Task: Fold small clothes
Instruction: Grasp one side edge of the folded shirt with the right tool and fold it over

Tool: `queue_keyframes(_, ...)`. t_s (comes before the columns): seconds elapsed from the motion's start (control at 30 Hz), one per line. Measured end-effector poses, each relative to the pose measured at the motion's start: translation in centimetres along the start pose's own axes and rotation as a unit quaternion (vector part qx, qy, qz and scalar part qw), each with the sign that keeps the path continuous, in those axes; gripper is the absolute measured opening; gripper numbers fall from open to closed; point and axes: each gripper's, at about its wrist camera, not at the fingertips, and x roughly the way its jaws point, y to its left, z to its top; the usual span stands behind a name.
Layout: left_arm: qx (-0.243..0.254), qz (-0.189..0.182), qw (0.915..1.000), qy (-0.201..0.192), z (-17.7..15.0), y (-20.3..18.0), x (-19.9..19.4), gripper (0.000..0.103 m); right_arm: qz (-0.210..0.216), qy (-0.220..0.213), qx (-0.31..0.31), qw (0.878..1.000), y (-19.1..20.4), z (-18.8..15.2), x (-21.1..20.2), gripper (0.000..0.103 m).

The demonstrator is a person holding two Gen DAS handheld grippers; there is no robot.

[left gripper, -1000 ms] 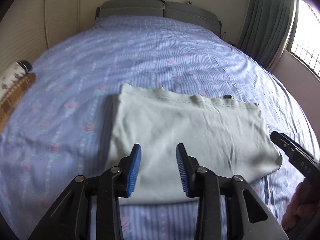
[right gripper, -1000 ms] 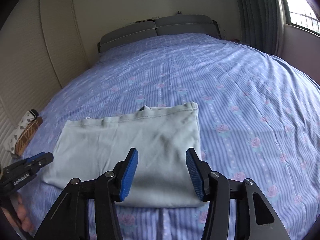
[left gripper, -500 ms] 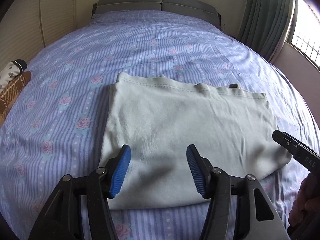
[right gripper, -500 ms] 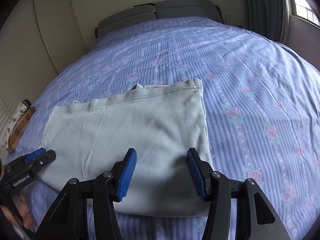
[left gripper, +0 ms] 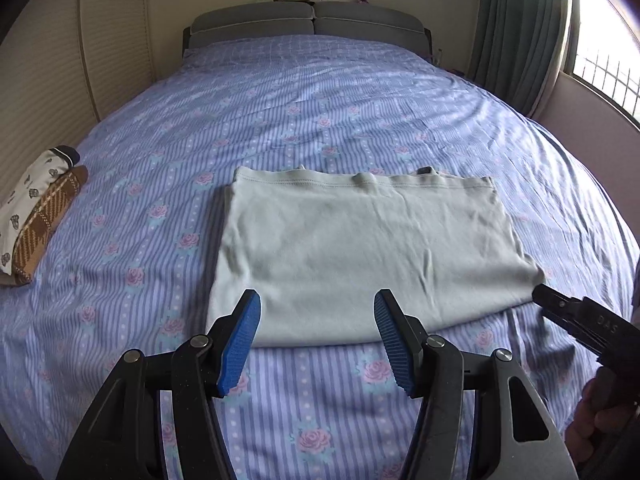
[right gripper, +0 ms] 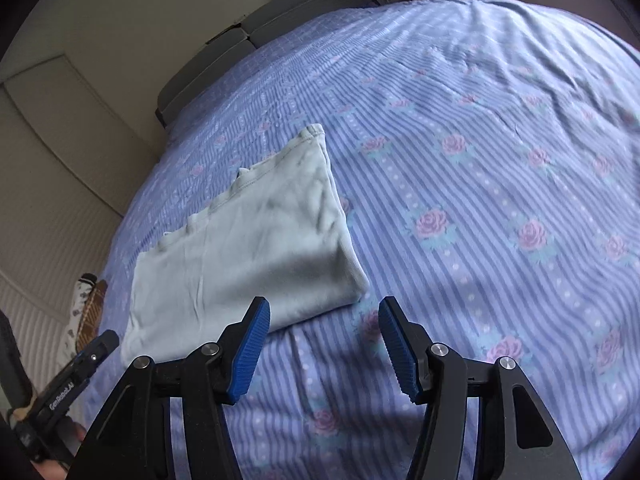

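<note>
A pale green garment (left gripper: 360, 248) lies folded into a flat rectangle on the blue flowered bedsheet (left gripper: 320, 112). My left gripper (left gripper: 317, 296) hovers open over its near edge, nothing between the blue pads. My right gripper (right gripper: 323, 302) is tilted and sits just off the garment's (right gripper: 248, 248) near right corner, above bare sheet. Its jaws are opening and nothing is between them. Its black tip (left gripper: 560, 304) also shows in the left wrist view, by that same corner. A fingertip of the left gripper (right gripper: 100, 344) shows at the lower left of the right wrist view.
Folded clothes, one white patterned and one brown plaid (left gripper: 40, 216), lie at the bed's left edge, also seen as a stack (right gripper: 86, 304). A grey headboard (left gripper: 308, 20) is at the far end. A green curtain (left gripper: 516, 28) and a window are on the right.
My left gripper's jaws widened and it drew back and up from the garment. My right gripper rolled and shifted right and down to the garment's near right corner.
</note>
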Motion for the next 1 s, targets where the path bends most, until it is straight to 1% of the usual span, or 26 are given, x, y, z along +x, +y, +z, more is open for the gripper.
queue_keyframes(0.2, -0.006, 0.004, 1.0, 0.001, 0.3, 0.5, 0.1, 0.058, 0.041, 0.019, 0.046, 0.998, -0.8, 0.4, 2.4, 0.058)
queue_keyframes(0.33, -0.013, 0.005, 0.9999, 0.0, 0.5, 0.8, 0.3, 0.058, 0.07, 0.017, 0.089, 0.993, -1.5, 0.9, 3.6, 0.058)
queue_keyframes(0.4, -0.016, 0.005, 0.9999, 0.001, 0.6, 0.9, 0.4, 0.058, 0.079, 0.012, 0.101, 0.992, -1.5, 1.0, 3.9, 0.057)
queue_keyframes(0.43, -0.018, 0.005, 0.9998, 0.001, 0.6, 1.0, 0.5, 0.058, 0.078, 0.011, 0.101, 0.992, -1.4, 1.1, 4.1, 0.052)
queue_keyframes(0.5, -0.02, 0.006, 0.9998, 0.002, 0.6, 1.1, 0.5, 0.058, 0.081, 0.015, 0.103, 0.991, -1.3, 1.4, 4.6, 0.034)
queue_keyframes(0.53, -0.022, 0.006, 0.9997, 0.001, 0.7, 1.2, 0.5, 0.058, 0.086, 0.019, 0.112, 0.99, -1.5, 1.4, 4.8, 0.021)
queue_keyframes(0.63, -0.027, 0.009, 0.9996, -0.003, 0.7, 1.7, 0.0, 0.058, 0.089, 0.017, 0.129, 0.988, -1.6, 1.3, 4.7, 0.017)
queue_keyframes(0.73, -0.036, 0.011, 0.9992, -0.007, 0.8, 2.7, -0.4, 0.058, 0.072, 0.001, 0.102, 0.992, -0.4, 1.5, 3.6, 0.015)
queue_keyframes(0.87, -0.05, 0.011, 0.9986, -0.012, 0.7, 4.2, -1.2, 0.058, 0.054, -0.027, 0.042, 0.997, 2.6, 2.5, 2.2, 0.014)
queue_keyframes(1.0, -0.068, 0.018, 0.9973, -0.022, 0.5, 6.8, -2.4, 0.058, 0.045, -0.057, -0.042, 0.997, 7.7, 3.6, 1.2, 0.013)
